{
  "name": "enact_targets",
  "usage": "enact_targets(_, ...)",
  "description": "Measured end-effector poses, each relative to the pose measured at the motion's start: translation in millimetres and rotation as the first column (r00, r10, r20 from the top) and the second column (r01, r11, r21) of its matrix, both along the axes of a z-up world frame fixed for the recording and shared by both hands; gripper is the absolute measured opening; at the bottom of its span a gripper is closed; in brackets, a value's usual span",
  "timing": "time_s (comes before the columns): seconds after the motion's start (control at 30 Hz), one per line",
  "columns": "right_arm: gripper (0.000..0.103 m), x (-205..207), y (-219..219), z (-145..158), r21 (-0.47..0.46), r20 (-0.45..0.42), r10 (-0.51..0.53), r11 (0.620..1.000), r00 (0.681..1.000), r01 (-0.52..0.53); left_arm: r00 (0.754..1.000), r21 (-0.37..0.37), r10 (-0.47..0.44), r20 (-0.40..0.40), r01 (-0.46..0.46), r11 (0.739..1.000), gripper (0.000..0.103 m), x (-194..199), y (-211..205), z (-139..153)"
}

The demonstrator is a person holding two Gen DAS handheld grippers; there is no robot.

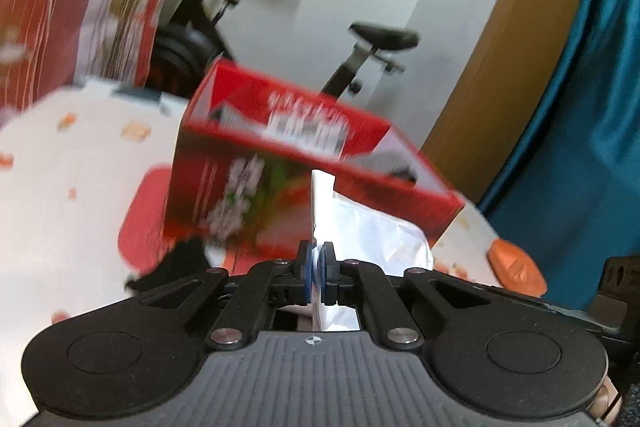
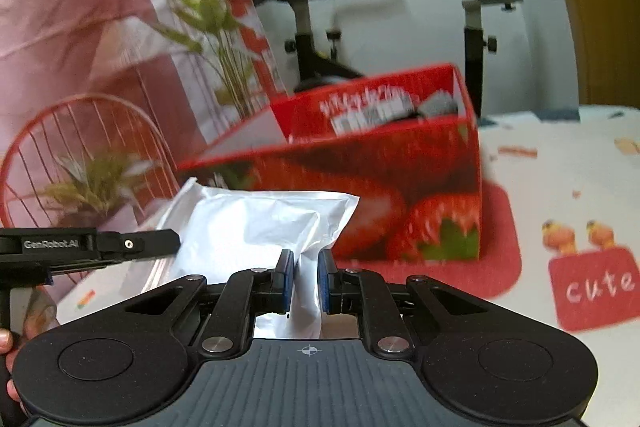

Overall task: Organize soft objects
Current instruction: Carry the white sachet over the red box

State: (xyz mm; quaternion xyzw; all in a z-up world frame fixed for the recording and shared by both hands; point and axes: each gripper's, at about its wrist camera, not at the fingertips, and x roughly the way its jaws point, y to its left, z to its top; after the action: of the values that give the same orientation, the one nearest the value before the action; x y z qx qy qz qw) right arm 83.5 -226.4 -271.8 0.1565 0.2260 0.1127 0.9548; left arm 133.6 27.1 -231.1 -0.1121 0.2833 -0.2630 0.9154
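A soft white plastic pouch (image 2: 260,223) hangs above the table, held by both grippers. My right gripper (image 2: 306,263) is shut on its near edge, the blue pads pinching the film. My left gripper (image 1: 318,259) is shut on a thin edge of the same pouch (image 1: 372,231); in the right wrist view its black finger (image 2: 132,245) reaches in from the left and meets the pouch's left side. Just behind the pouch stands an open red box (image 2: 380,187) printed with strawberries, with some dark and white items inside; the same red box (image 1: 280,163) fills the middle of the left wrist view.
The table wears a white cloth (image 2: 560,179) with cartoon prints and a red patch under the box. A red wire stand (image 2: 80,147) with green sprigs stands at the left. An exercise bike (image 2: 476,27) is behind the table. A teal curtain (image 1: 580,107) hangs at the right.
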Motion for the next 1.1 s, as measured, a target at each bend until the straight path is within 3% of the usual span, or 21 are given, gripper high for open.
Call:
enact_targets(0.13, 0.012, 7.1, -2.3, 24.1, -0.006, 0.045, -0.001, 1.0, 0.999, 0.001, 0.998, 0.003, -0.008, 0.067, 0.008, 1.0, 0.005, 3.0, -7.0, 23.6)
enact_targets(0.3, 0.012, 24.7, -6.7, 52.0, -0.005, 0.069, 0.01, 1.0, 0.998, -0.009, 0.997, -0.024, -0.016, 0.08, 0.018, 1.0, 0.005, 19.6, -8.8, 45.0)
enact_targets(0.57, 0.012, 65.9, -7.3, 94.6, -0.072, 0.118, 0.0, 0.997, 0.993, 0.008, 0.988, 0.011, -0.032, 0.15, 0.031, 0.999, 0.005, 56.2, -23.2, 73.7)
enact_targets(0.87, 0.012, 128.4, -4.5, 113.2, -0.201, 0.124, -0.008, 0.979, 0.992, 0.033, 0.997, 0.031, -0.02, 0.079, 0.017, 0.999, 0.005, 122.1, -37.6, 79.0)
enact_targets(1.1, 0.012, 174.1, -9.9, 86.1, -0.206, 0.001, -0.059, 0.977, 0.998, 0.058, 0.998, 0.12, -0.05, -0.029, 0.053, 0.991, 0.005, 160.6, -51.0, 56.5)
